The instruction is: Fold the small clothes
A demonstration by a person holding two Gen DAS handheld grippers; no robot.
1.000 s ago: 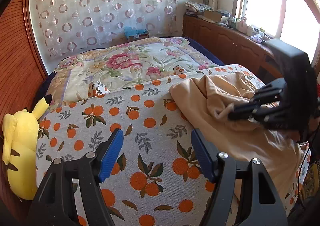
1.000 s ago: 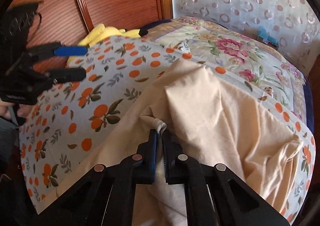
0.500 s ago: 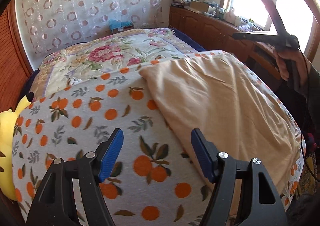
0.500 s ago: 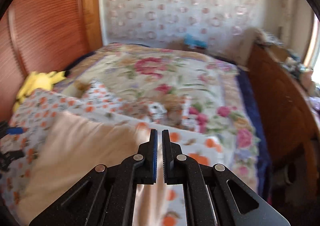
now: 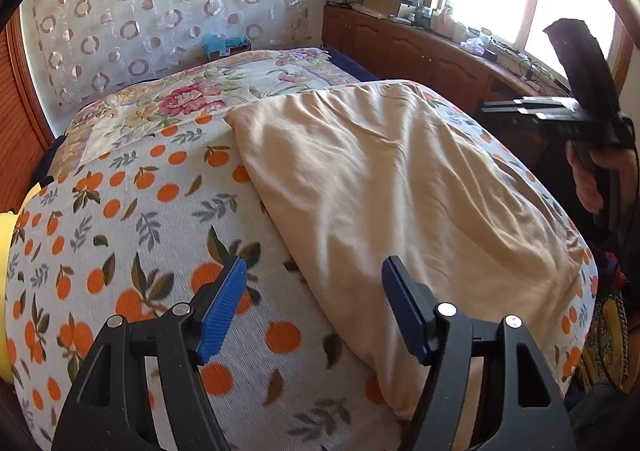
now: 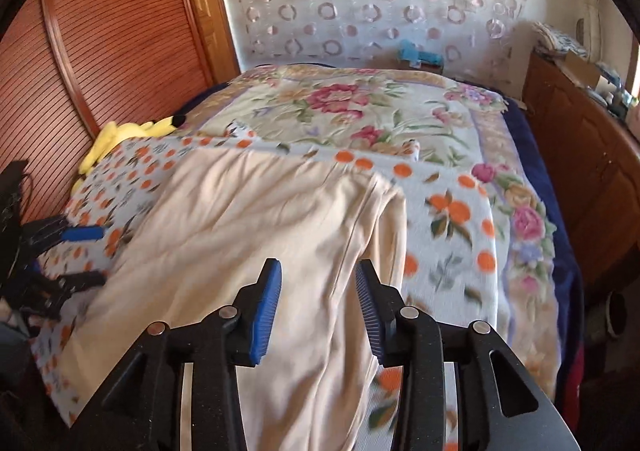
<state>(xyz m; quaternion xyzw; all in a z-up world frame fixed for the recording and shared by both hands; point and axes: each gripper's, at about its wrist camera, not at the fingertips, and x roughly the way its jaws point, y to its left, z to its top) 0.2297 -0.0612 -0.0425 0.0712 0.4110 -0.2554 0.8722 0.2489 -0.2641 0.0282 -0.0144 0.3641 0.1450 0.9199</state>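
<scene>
A cream garment [image 5: 380,179] lies spread out flat on the orange-print blanket [image 5: 140,231]. My left gripper [image 5: 312,303] hovers open over the garment's near left edge, with nothing between its blue pads. In the right wrist view the same garment [image 6: 248,227] reaches from the bed's front edge towards the middle. My right gripper [image 6: 318,299] hangs over its near end; its jaws are opening and the pads touch no cloth. Each gripper shows in the other's view: the right gripper [image 5: 486,107] in a hand at the right, the left gripper [image 6: 94,255] at the far left.
A yellow plush toy [image 6: 124,133] lies at the blanket's left edge by the slatted wooden panel [image 6: 100,31]. A floral quilt [image 5: 180,103] covers the far half of the bed. A wooden cabinet [image 5: 400,47] with clutter on top runs under the window at the right.
The right gripper was shut on a bunched fold of the garment; it drew the cloth out flat, then its jaws parted and let go. The left gripper moved closer to the garment's edge.
</scene>
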